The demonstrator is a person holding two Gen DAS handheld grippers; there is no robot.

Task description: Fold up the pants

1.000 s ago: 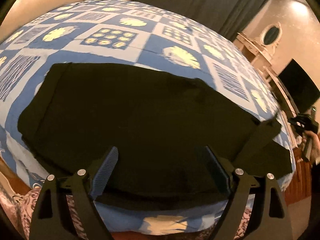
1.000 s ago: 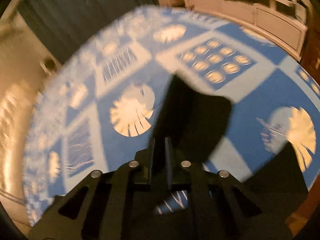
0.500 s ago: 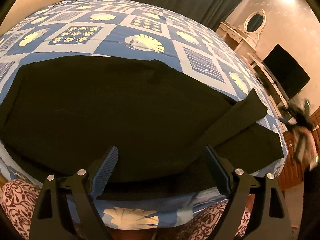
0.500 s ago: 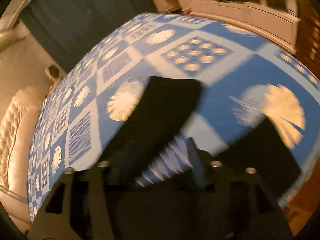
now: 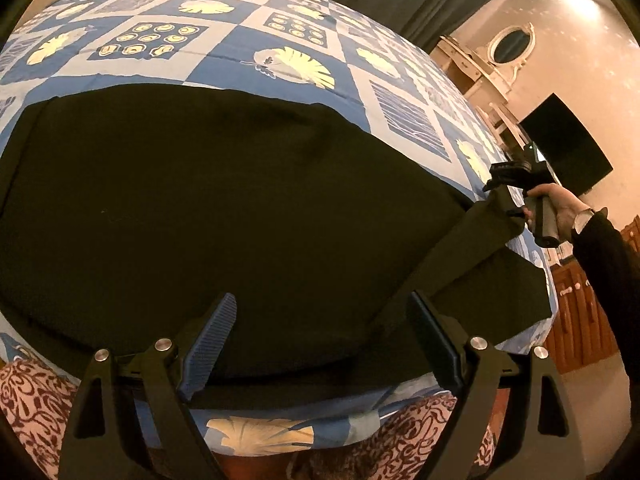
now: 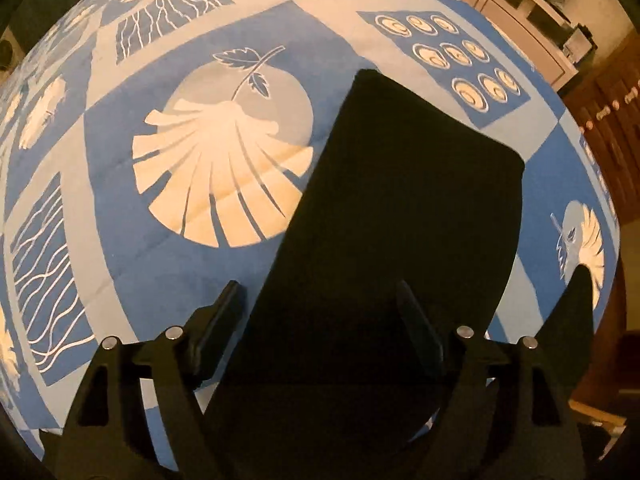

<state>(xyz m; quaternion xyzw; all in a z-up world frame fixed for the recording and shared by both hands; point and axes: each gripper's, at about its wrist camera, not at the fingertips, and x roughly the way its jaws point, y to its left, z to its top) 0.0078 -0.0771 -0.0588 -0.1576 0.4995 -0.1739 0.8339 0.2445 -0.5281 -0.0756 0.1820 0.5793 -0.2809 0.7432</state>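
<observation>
- Black pants point(image 5: 224, 216) lie flat on the bed point(image 5: 248, 24), covering most of its near edge; the near hem is cut off behind the left gripper point(image 5: 320, 340).
- Left gripper: fingers wide apart, holding nothing, hovering over the near edge of the bed.
- Right gripper point(image 6: 320, 320): fingers spread, nothing between the pads; black cloth lies under and ahead of them. Contact with the cloth can't be confirmed.
- In the left wrist view the right hand point(image 5: 560, 208) holds that gripper at the bed's right edge, over a narrow strip of the pants point(image 5: 480, 236) folded diagonally back over the main panel.
- Fabric is dark; seams, pockets and waistband can't be made out.
- Bedsheet point(image 6: 120, 240): blue-and-white squares with leaf and wave prints.
- Dark screen point(image 5: 568, 148) on the far wall; blank.
- No readable labels or writing.
</observation>
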